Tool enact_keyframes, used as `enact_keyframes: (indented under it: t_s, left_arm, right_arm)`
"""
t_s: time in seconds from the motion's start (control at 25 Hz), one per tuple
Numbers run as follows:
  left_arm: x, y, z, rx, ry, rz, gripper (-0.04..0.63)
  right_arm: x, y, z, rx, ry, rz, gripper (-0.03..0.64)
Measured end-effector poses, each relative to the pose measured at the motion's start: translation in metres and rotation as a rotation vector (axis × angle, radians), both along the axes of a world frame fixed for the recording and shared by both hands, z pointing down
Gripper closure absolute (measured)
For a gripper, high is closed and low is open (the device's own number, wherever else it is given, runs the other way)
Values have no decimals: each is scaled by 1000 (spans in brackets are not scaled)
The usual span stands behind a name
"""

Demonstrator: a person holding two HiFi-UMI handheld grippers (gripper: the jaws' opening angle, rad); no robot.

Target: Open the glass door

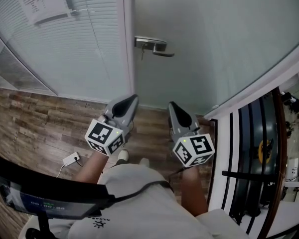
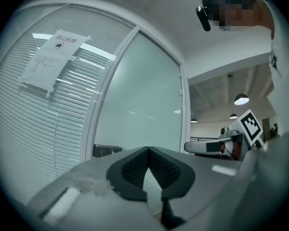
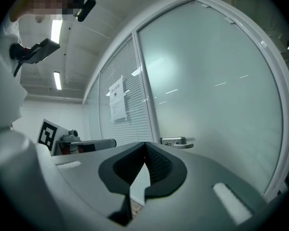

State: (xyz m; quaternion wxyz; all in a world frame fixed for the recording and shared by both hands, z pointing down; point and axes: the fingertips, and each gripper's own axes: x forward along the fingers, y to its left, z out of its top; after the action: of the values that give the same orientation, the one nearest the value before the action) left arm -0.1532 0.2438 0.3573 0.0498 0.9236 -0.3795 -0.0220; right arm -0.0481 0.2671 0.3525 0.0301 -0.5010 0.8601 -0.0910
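Glass door (image 1: pixel 214 39) fills upper centre and right of head view, frosted, shut against white frame post (image 1: pixel 128 39). Its metal lever handle (image 1: pixel 155 46) sits at door's left edge, upper centre of frame, lever pointing right.

Left gripper (image 1: pixel 134 97) is lower centre-left, held level, tips toward the door bottom. Jaws are closed tip to tip w/ nothing between them. It's well below the handle, no contact w/ door.

Right gripper (image 1: pixel 171 104) is just right of it, lower centre, also level. Jaws pressed together and empty. In right gripper view the handle shows just past the tips, a bit right, clearly apart.

Both grippers are side by side, near each other but not touching.

Left of the post is a glazed panel w/ blinds (image 1: pixel 84 49), paper notice (image 1: pixel 44 3) stuck at upper left. Wood floor (image 1: pixel 35 118) runs below, w/ a white plug block (image 1: pixel 71 159) at lower left. Dark railing (image 1: pixel 254 153) at right edge.
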Motion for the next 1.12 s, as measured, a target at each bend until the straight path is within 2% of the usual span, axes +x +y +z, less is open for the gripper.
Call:
enact_keyframes:
  t_s: [0.16, 0.24, 0.36, 0.8, 1.12]
  left_arm:
    - [2, 3, 6, -9, -4, -18, 600]
    - [0, 3, 7, -12, -5, -28, 601]
    - [1, 4, 9, -16, -5, -35, 600]
    - [10, -1, 10, -22, -10, -41, 600]
    - [20, -24, 17, -27, -8, -18, 600]
  right_arm:
    - [5, 5, 0, 2, -35, -41, 608]
    - [6, 6, 0, 5, -23, -54, 609]
    - [12, 6, 7, -8, 9, -47, 609]
    - [34, -1, 12, -29, 0, -21, 607]
    - [40, -21, 23, -47, 6, -4, 607]
